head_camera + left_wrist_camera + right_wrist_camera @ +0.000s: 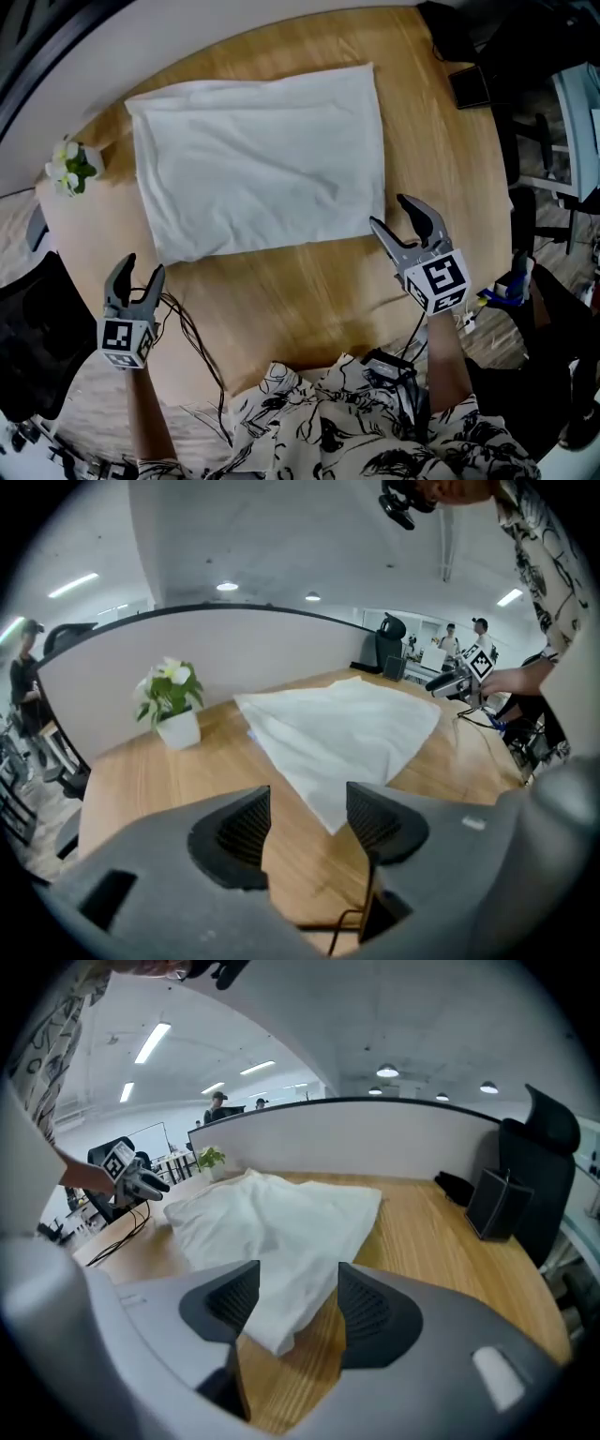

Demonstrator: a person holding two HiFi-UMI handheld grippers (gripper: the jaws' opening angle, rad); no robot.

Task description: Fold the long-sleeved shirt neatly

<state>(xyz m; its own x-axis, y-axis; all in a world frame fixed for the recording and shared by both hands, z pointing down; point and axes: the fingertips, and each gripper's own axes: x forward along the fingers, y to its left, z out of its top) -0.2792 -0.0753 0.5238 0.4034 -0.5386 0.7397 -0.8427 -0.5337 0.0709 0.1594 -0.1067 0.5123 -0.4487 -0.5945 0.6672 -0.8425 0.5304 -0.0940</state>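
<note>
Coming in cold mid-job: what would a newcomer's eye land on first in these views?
The white shirt lies folded into a flat rectangle in the middle of the wooden table. On its near side the left gripper and the right gripper hover open and empty, the right one close to a shirt corner. A small potted plant stands by the table's left edge.

Left tool (142, 265), right tool (388, 211): jaws apart.

This is an open-plan office. A rounded light wooden desk (309, 281) is edged by a curved grey partition screen (234, 649), with a black high-backed office chair (548, 1138) beside it. A small flowering plant in a white pot (173, 710) stands on the desk, long ceiling strip lights (150, 1042) run overhead, and people (480, 635) stand among further workstations behind.
</note>
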